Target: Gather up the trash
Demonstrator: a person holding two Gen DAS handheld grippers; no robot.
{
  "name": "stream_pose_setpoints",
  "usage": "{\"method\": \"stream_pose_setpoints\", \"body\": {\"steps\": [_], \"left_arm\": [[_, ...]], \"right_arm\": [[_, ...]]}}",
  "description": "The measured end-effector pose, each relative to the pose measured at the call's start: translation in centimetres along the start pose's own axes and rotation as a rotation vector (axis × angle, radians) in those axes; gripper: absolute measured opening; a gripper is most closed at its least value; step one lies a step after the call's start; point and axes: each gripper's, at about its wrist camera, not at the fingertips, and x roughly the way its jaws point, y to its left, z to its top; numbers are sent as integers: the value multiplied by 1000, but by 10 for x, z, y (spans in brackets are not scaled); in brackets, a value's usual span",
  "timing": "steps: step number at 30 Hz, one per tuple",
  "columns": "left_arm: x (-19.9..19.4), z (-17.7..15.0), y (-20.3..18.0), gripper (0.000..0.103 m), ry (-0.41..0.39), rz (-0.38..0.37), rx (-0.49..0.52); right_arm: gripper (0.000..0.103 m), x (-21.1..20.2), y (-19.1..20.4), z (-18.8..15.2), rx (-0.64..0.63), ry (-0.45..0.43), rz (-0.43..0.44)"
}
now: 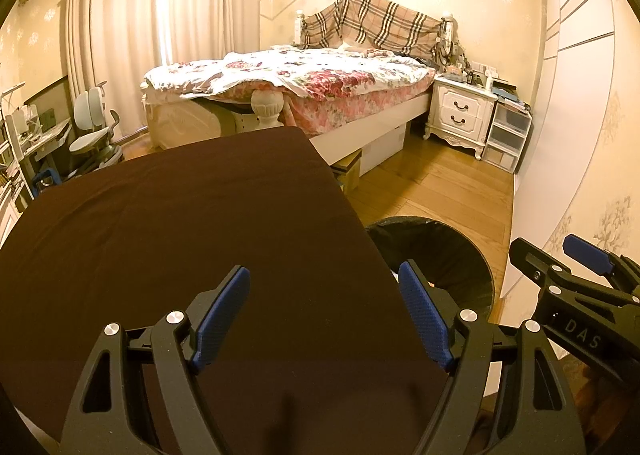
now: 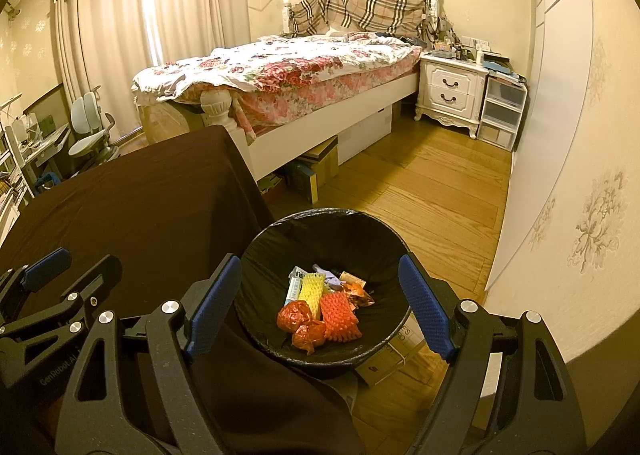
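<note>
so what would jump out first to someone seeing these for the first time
The black-lined trash bin beside the brown-covered table, with bright orange and yellow foam netting in its bottom. Behind it, the bed with its floral quilt. Both grippers hang open, the right gripper over the bin.

Gripper (image 1: 324,287) agape — above brown table (image 1: 168,215).

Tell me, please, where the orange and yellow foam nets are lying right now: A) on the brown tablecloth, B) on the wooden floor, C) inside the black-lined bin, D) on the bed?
C: the right wrist view shows the foam nets on the bottom of the bin, among other scraps.
</note>
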Motion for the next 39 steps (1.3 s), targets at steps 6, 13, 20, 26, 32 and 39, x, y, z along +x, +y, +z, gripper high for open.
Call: {"method": "stream_pose_setpoints", "body": {"steps": [6,13,20,26,32,39], "left_arm": [[0,0,0,77,1,-1,0],[-1,0,0,77,-1,-1,1],[-1,1,1,77,1,0,-1],[-2,0,2,77,1,2,0],[-2,-1,3,77,-1,1,-1],[-2,-4,3,77,6,2,8]], "right_arm": [[79,0,0,0,0,0,1],[79,0,0,0,0,1,0],[79,0,0,-1,0,0,1],[79,0,1,-1,0,0,0],[79,0,1,-1,0,0,0],[79,0,1,-1,-1,1,0]]}}
